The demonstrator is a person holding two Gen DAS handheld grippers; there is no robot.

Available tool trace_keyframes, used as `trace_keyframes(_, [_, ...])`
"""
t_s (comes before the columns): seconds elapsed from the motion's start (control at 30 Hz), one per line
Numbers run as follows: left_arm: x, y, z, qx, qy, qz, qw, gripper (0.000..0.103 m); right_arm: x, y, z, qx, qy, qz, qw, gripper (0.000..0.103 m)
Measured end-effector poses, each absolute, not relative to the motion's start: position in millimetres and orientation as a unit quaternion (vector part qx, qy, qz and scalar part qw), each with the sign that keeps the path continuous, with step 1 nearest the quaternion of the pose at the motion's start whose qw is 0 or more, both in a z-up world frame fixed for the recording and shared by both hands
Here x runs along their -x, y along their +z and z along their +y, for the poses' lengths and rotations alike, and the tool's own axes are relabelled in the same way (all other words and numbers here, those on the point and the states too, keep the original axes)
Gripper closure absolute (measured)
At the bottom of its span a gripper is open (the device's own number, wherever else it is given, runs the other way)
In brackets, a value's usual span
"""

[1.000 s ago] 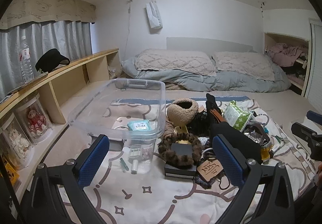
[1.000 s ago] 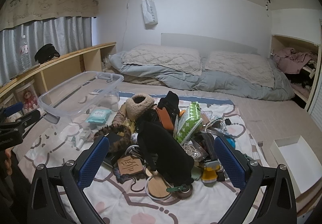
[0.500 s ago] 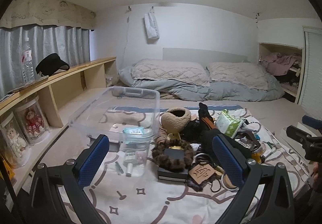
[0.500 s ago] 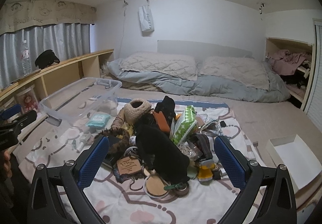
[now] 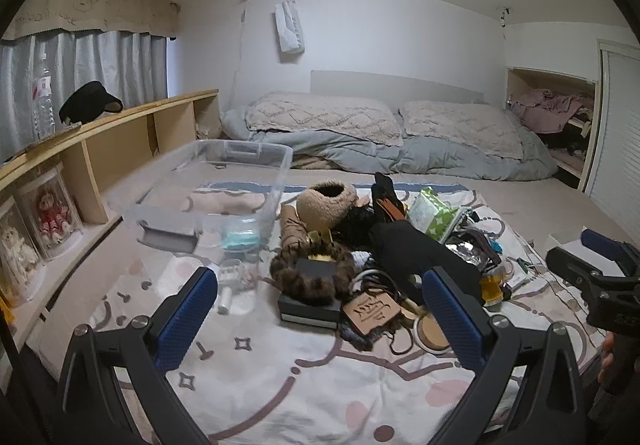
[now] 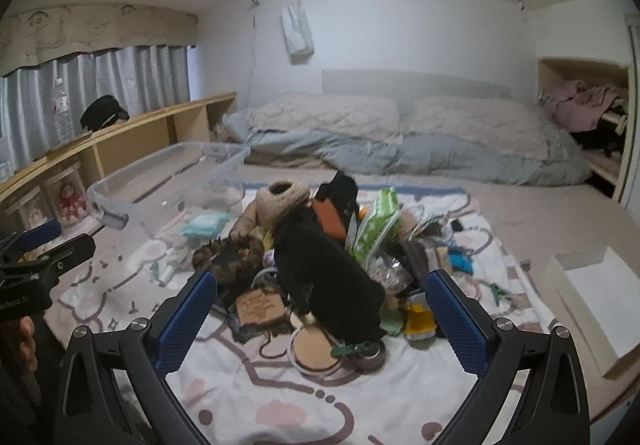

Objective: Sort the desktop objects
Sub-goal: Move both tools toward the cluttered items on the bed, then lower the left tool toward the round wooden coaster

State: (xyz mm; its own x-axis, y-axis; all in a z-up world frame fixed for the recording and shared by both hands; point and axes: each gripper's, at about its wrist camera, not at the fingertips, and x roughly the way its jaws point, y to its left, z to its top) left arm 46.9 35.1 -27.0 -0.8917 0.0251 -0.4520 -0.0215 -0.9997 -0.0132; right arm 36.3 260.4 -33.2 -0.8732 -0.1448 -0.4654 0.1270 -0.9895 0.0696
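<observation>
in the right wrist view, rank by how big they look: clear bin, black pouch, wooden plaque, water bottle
1. clear bin
2. black pouch
3. wooden plaque
4. water bottle

The plaque and bottle look close in size; the bottle stands much farther away, so their order is unsure.

Left gripper (image 5: 320, 309) held level and low, blue-padded fingers (image 5: 188, 309) spread wide, nothing between them, right gripper (image 6: 322, 309) likewise wide apart and empty, each seen at the other's side, fingertips of a hand (image 6: 26, 333) wrapped around the left handle
</observation>
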Motion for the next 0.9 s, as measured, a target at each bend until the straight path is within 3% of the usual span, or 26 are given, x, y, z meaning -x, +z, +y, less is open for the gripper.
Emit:
trace_keyframes(0.5, [-16.1, -59.9, 68.2, 0.231, 0.973, -0.025, 0.011, 0.000, 2.2, -61.8, 275.8, -0.247, -0.965, 0.000, 0.084, 0.000])
trace_keyframes(0.73, [2.3, -81.6, 76.3, 0.245, 0.969, -0.033, 0.011, 0.000, 24.8, -110.1, 299.3, -0.266, -0.962, -0.024, 0.064, 0.000])
trace_keyframes(0.9, [13.9, -97.8, 76.3, 0.258, 0.965, -0.038, 0.007, 0.000, 45.1, -149.4, 314.0, -0.310, -0.951, 0.002, 0.024, 0.000])
